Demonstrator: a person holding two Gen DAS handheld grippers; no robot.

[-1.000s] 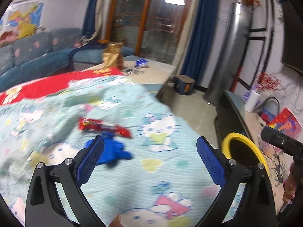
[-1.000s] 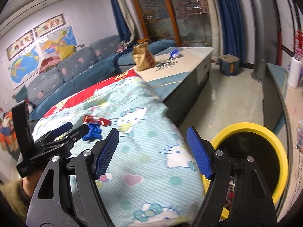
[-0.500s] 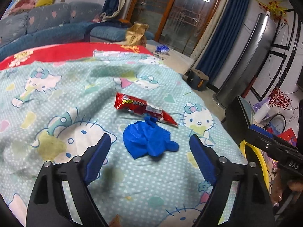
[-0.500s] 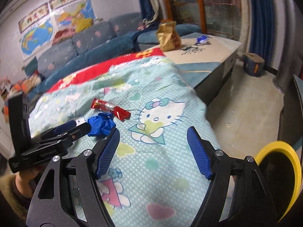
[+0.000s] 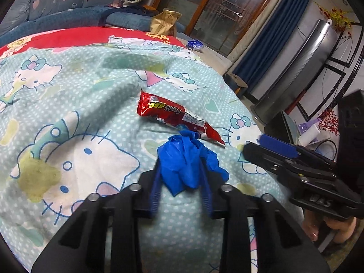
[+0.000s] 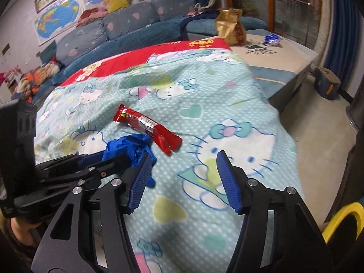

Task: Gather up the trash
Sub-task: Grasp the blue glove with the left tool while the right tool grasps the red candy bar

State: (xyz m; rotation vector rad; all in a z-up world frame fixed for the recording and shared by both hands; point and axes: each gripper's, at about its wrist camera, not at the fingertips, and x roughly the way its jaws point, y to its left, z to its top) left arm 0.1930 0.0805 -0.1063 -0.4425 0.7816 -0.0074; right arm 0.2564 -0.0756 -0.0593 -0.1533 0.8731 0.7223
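Setting: home living room. Evidence: blue sectional sofa [image 6: 127, 34] with heart-print cushions at 11 o'clock; world map posters [image 6: 56, 20] on the wall at 10 o'clock; low coffee table [image 6: 279, 54] at 1 o'clock; wood-framed glass doors [image 5: 218, 13] with blue curtains [image 5: 270, 27] at 12 o'clock; tower air conditioner [image 5: 298, 68] at 2 o'clock; cartoon-cat blanket [image 6: 204, 104] spread in the foreground.
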